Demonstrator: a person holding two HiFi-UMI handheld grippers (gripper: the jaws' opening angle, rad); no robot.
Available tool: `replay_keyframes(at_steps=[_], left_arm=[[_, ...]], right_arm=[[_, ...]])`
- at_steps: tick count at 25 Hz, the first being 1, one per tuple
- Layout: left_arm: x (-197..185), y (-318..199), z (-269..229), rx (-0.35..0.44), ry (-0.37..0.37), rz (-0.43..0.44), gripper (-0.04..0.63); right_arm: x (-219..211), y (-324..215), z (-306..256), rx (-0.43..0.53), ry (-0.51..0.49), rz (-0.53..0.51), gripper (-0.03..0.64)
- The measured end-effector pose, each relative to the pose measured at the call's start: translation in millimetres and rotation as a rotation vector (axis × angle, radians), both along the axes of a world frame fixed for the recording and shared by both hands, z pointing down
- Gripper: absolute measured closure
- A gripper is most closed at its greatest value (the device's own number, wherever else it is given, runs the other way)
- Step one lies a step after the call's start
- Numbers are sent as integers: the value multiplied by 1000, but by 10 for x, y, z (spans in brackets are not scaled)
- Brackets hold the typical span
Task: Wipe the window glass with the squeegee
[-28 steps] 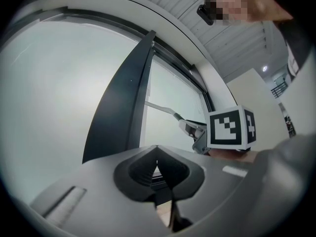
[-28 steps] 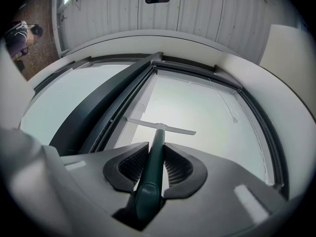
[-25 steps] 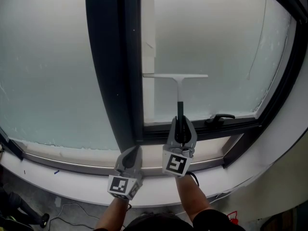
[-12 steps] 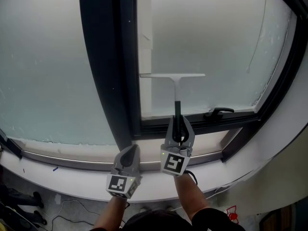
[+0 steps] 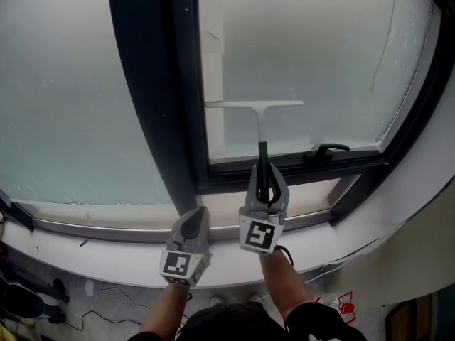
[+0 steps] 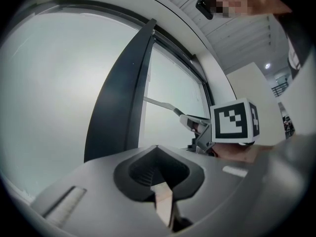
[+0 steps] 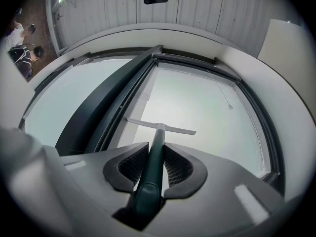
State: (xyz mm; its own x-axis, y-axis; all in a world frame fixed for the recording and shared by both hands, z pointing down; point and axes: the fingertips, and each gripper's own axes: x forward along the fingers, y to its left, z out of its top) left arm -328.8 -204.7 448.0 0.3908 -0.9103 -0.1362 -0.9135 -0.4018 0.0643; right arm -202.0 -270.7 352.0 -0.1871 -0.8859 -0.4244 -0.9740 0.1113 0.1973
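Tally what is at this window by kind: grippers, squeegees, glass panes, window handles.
2 grippers: left gripper, right gripper
1 squeegee
2 glass panes: left pane, right pane
1 window handle
Total: 6

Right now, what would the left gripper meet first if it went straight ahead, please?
Likely the dark window post, near its right edge; depth from the left gripper is unclear.

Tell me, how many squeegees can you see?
1. The squeegee sits in the right gripper, handle clamped between its jaws, blade up at the right-hand window pane. The left gripper is shut, holding none. No other shows.
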Motion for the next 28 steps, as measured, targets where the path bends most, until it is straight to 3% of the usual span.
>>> replay_keyframes(at_steps=[8,28], left_arm=[[-2,32,81,-21,36,8,597],[11,78,287,-68,44,20,597]], right_arm=[[-12,32,129,-23,-10,-9,520],[26,80,539,-103,6,-21,520]])
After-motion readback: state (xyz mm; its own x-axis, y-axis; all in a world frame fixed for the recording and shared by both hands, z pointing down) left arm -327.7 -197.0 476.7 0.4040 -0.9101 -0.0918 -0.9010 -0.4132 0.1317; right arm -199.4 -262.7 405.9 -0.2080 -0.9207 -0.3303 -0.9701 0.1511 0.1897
